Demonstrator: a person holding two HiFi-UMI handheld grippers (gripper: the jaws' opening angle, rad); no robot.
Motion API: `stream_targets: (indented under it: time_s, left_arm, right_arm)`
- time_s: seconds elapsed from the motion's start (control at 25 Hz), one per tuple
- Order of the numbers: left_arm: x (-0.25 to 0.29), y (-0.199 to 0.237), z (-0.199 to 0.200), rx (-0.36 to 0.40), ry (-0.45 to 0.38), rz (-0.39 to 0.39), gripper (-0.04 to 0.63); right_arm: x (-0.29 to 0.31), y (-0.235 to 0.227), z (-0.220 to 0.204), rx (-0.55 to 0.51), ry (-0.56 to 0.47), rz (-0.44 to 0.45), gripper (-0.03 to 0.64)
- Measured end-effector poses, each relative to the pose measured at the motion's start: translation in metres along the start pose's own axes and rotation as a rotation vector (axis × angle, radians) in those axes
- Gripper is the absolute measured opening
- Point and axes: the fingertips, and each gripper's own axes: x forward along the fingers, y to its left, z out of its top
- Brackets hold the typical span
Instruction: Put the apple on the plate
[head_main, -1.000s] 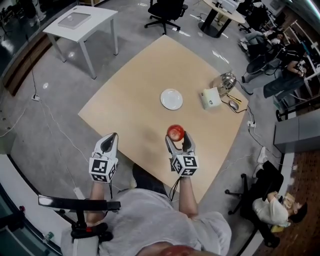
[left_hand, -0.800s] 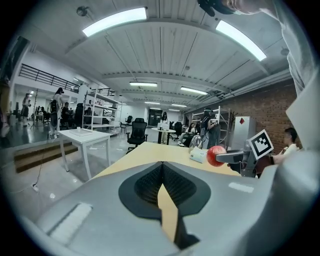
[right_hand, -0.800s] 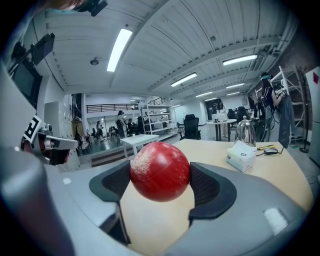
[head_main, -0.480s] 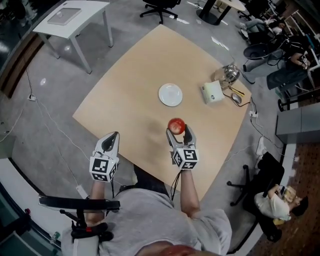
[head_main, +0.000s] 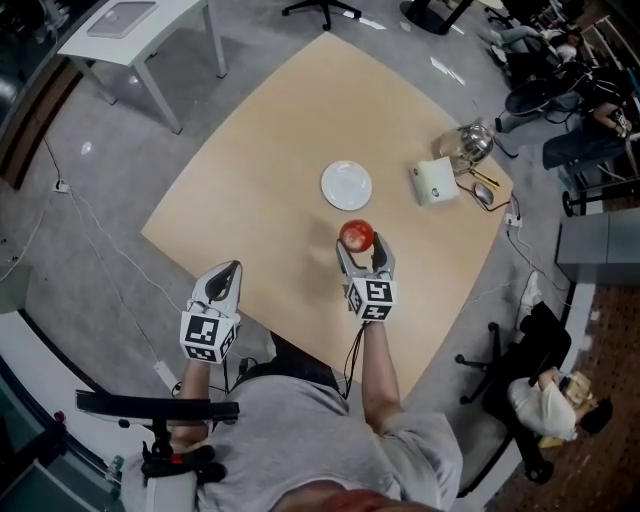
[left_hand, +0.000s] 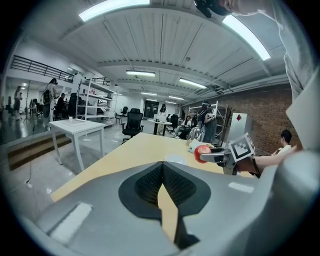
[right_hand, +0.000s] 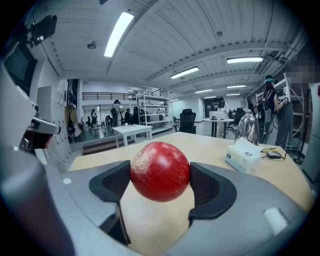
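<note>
Red apple (head_main: 356, 235) clamped in the right tool (head_main: 361, 250), near the white plate (head_main: 346, 186); left tool (head_main: 227, 270) closed, empty

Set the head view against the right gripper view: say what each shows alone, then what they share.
Only the head view shows the white plate, bare on the table beyond the apple, and the left claw near the table's front edge. Only the right gripper view shows the dark pads of the right claw pressed against the apple's two sides, plus ceiling lights and far shelving. Both show the red apple, the white tissue box, the metal kettle and the tan tabletop.
</note>
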Motion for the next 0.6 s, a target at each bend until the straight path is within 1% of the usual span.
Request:
stream_targets:
  time_s: [0.12,0.4,0.6]
  left_arm:
    - [0.007,0.001,-0.004,-0.001,0.015,-0.003,0.018]
    - [0.012,-0.001,-0.005,0.003,0.041,-0.007,0.018]
    - [0.028,0.01,-0.013,-0.003,0.055,-0.003,0.018]
  right_arm:
    - [0.016,-0.007,0.0,-0.032,0.008,-0.006,0.377]
    - [0.039,-0.023,0.005,-0.019,0.011,-0.017,0.377]
    - [0.07,-0.032,-0.005,-0.034,0.031,-0.016,0.377]
